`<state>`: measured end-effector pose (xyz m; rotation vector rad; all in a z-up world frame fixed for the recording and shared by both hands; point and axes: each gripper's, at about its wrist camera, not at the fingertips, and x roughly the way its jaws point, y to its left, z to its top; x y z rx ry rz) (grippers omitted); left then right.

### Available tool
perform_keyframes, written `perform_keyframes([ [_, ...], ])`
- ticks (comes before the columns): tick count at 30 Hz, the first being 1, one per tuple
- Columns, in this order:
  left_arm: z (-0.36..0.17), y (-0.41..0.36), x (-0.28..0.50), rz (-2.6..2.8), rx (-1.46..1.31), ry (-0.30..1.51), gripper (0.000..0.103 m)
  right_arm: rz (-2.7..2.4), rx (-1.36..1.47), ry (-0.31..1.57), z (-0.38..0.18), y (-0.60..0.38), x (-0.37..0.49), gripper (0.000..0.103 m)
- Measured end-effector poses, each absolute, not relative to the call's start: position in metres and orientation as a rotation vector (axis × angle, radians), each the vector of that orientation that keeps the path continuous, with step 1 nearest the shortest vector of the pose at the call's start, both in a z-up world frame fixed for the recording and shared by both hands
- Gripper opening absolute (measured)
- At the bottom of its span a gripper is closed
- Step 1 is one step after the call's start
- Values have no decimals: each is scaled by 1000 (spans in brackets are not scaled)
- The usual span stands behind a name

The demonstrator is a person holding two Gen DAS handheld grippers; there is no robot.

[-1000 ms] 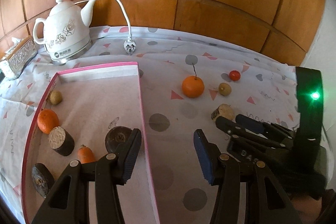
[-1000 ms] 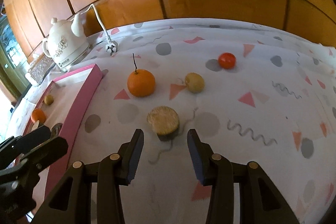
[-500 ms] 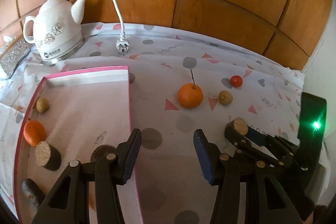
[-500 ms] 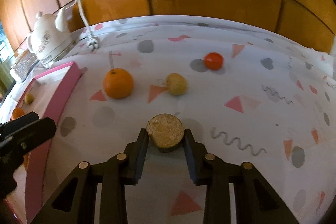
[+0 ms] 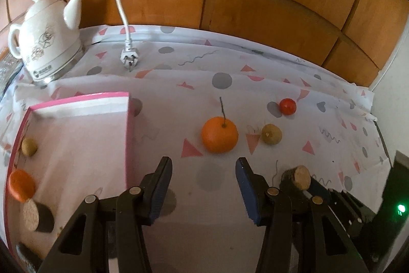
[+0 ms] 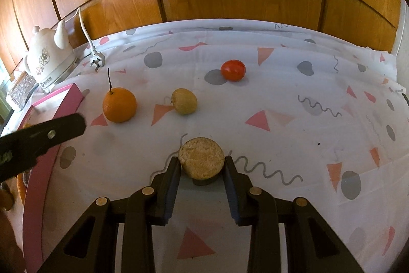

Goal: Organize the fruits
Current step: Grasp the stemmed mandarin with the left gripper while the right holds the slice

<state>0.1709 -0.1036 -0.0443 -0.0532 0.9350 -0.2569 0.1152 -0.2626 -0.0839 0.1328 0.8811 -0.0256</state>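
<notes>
Right claw (image 6: 202, 168) clamped on a cut brown fruit piece (image 6: 201, 161) resting on the table (image 6: 294, 94), left claw (image 5: 203, 178) apart and empty above the cloth, orange (image 5: 219, 134) just beyond it, pink tray (image 5: 76, 134) alongside.

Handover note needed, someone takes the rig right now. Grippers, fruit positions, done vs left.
Right gripper: jaws just closed, shut on the cut brown fruit piece, which sits on the tablecloth.
Left gripper: open, nothing between the jaws, over the cloth beside the pink tray.
In the tray: a small tan fruit, an orange, a cut brown piece; its near end is out of view.
Still on the cloth: stemmed orange, tan fruit, red tomato.
Left: put the held piece in the tray, then probably those three.
</notes>
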Motion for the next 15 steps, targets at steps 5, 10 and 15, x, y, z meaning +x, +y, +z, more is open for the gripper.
perform_keyframes([
  [5, -50, -114, 184, -251, -29, 931, 52, -23, 138, 880, -85, -263, 114, 34],
  [10, -58, -118, 192, -247, -48, 938, 52, -42, 106, 892, -83, -258, 117, 34],
  [15, -60, -122, 198, -251, -51, 932, 56, -68, 126, 876, -76, -261, 124, 34],
])
